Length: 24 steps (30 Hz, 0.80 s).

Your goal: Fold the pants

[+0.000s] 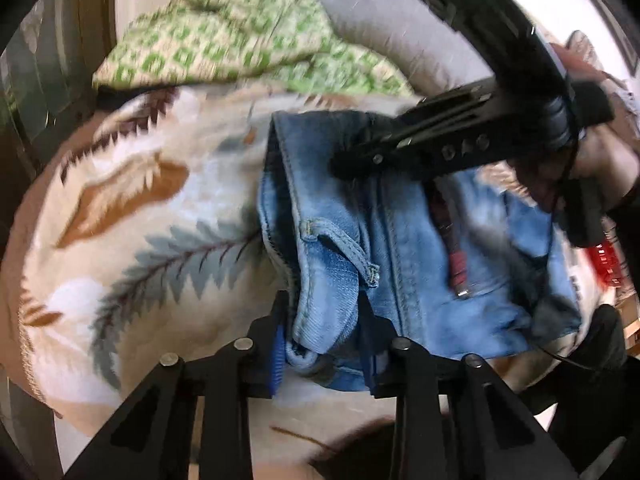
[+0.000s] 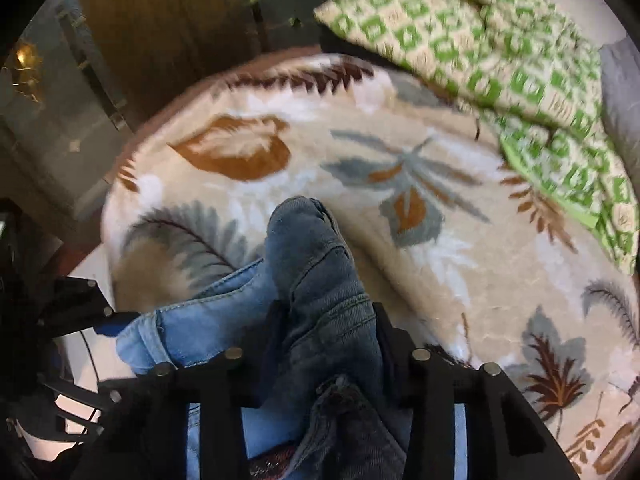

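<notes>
**Carry the denim fold evenly**

Both tools clamp the pants (image 1: pixel 400 240) just above the leaf-print bed blanket (image 1: pixel 132 208): left tool (image 1: pixel 324 344) pinches a pale hem, right tool (image 2: pixel 324 332) a darker bunch. Judged best: keep both grips level, lower together, avoid the green quilt (image 2: pixel 500 60).

Motion blur smears the green patterned cloth (image 1: pixel 224 36) and the right gripper (image 1: pixel 352 160), hiding where its tips meet the jeans (image 1: pixel 404 248). In the right wrist view, the jeans run off the near edge.
</notes>
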Each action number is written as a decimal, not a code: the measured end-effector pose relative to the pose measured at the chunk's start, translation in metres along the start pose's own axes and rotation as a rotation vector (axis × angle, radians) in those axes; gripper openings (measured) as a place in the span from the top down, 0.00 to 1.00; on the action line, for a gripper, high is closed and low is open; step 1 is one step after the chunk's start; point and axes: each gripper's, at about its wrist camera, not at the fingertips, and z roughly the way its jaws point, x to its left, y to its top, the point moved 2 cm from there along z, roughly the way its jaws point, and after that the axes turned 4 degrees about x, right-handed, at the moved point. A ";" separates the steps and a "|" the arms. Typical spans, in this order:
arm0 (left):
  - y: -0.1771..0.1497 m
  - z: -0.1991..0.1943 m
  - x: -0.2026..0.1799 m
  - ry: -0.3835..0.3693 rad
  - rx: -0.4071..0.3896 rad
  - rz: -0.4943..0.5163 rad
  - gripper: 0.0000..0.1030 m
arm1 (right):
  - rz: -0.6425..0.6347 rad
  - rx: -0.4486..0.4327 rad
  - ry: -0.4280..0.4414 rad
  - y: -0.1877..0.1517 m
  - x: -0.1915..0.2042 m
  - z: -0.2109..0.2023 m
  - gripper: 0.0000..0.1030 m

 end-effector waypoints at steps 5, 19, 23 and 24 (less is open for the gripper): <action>0.017 -0.055 -0.060 -0.072 -0.103 0.114 0.71 | 0.006 -0.135 0.036 -0.028 -0.008 -0.072 0.62; 0.038 0.058 -0.259 -0.433 0.167 0.389 0.72 | 0.416 -0.154 -0.026 -0.253 -0.151 -0.139 0.77; 0.014 0.097 -0.279 -0.382 0.224 0.470 0.73 | 0.517 -0.071 0.000 -0.298 -0.173 -0.112 0.77; 0.015 0.096 -0.280 -0.368 0.227 0.473 0.73 | 0.533 -0.070 0.002 -0.306 -0.175 -0.109 0.76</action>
